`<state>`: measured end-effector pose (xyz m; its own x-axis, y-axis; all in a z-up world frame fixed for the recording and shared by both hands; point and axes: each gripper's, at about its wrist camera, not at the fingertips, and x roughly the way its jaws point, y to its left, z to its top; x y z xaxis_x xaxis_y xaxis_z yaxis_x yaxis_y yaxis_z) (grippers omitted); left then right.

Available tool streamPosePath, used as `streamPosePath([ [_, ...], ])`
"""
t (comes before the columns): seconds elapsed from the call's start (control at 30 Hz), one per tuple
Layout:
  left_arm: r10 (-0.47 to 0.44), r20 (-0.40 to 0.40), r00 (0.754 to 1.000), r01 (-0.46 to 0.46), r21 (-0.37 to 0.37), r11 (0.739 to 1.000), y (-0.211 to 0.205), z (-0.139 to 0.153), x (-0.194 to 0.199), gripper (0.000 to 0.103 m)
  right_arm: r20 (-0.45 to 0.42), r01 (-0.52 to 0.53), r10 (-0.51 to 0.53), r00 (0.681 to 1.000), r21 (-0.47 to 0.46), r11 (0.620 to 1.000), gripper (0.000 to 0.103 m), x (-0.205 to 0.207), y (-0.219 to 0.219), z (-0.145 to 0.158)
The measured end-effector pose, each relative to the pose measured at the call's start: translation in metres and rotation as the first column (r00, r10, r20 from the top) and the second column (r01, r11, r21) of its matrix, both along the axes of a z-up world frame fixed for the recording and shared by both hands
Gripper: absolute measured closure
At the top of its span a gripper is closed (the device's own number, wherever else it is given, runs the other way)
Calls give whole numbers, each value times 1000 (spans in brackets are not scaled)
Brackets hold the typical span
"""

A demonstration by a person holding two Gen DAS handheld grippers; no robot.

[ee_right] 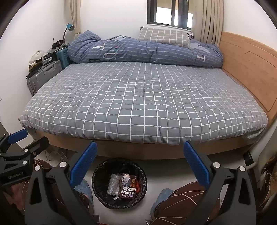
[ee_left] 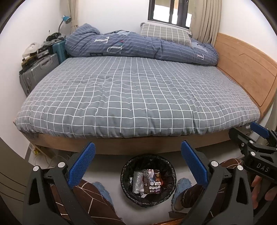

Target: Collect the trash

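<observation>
Hovering wide open and empty, both blue-padded black grippers hang over the trash bin beside the bed.

Left gripper (ee_left: pixel 138 164) and right gripper (ee_right: pixel 140 164) each spread their jaws fully, gripping nothing. Low in the frame's centre, the round black-lined trash bin (ee_left: pixel 125 174) sits on the pale floor, holding a dark printed snack wrapper (ee_left: pixel 154 181) and a crumpled clear plastic bag (ee_left: pixel 137 181). Above it stretches the grey checked bedsheet (ee_left: pixel 135 97).

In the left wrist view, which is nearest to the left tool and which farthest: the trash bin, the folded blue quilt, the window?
From the left tool:
1. Trash bin: on the floor, just below and between its fingers.
2. Folded blue quilt: along the bed's far side.
3. Window: in the back wall, behind the quilt.
</observation>
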<state>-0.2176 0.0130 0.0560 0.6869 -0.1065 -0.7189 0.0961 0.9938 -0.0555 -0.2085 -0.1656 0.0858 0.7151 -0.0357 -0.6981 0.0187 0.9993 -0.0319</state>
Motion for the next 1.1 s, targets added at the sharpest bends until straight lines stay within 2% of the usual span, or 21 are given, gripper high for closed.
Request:
streamPosePath([
  [0.47, 1, -14, 1000, -1, -9, 1000, 4, -5, 3, 6, -7, 2, -2, 1000, -7, 1000, 8, 4, 1, -4],
  [0.93, 24, 10, 1000, -24, 33, 999, 1, -5, 3, 6, -13, 7, -7, 1000, -5, 1000, 8, 6, -3, -7],
  [1.1, 21, -4, 1000, -21, 29, 999, 0, -7, 4, 6, -14, 6, -6, 1000, -5, 1000, 8, 7, -4, -8],
])
